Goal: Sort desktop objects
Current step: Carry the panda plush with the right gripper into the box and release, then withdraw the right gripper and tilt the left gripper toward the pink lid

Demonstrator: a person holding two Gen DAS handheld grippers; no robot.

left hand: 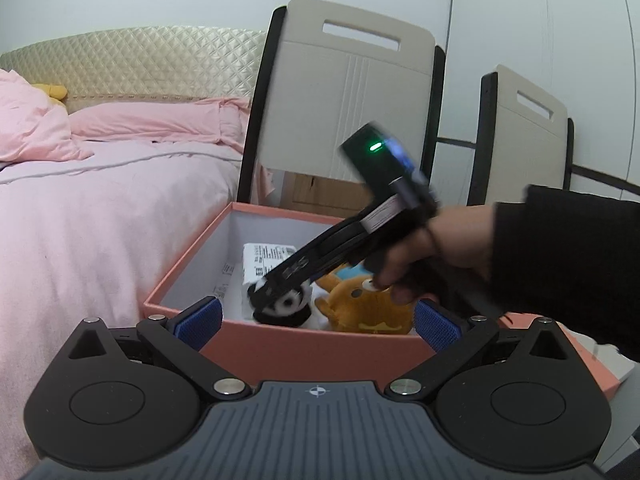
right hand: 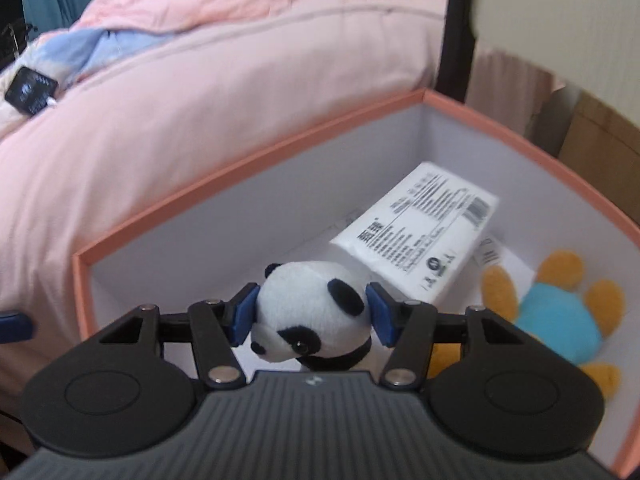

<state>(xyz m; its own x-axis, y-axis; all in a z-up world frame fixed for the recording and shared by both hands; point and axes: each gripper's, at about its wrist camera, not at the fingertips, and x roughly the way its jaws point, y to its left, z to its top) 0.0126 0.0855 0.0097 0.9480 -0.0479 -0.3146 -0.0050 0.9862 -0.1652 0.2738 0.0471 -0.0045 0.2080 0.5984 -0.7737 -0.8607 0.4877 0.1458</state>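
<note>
- A small plush panda (right hand: 310, 316), white with black ears, black eye patches and a black band at the neck, is clamped between the blue pads of the right gripper (right hand: 311, 314).
- The panda is held inside the open salmon-pink box (right hand: 248, 160), just above its white floor and near the front left corner.
- In the left wrist view the same panda (left hand: 286, 306) is seen low in the box (left hand: 316, 344), under the tip of the right gripper (left hand: 280, 284), which is carried by a hand (left hand: 432, 256) in a black sleeve.
- A white wrapped packet (right hand: 420, 236) printed with black text and a barcode is seen lying behind the panda, tilted toward the far wall.
- An orange plush toy (left hand: 370, 306) with a blue belly is seen lying at the right side of the box, beside the panda.
- The left gripper (left hand: 318, 324) is held outside the near wall of the box with its blue pads wide apart and nothing between them.
- A bed (left hand: 100, 208) with pink bedding and a quilted cream headboard (left hand: 136, 60) is seen just left of the box.
- Two cream chairs with black frames (left hand: 352, 88) are seen behind the box, against a pale wall.
- A small black object (right hand: 31, 90) is seen lying on the bedding.
</note>
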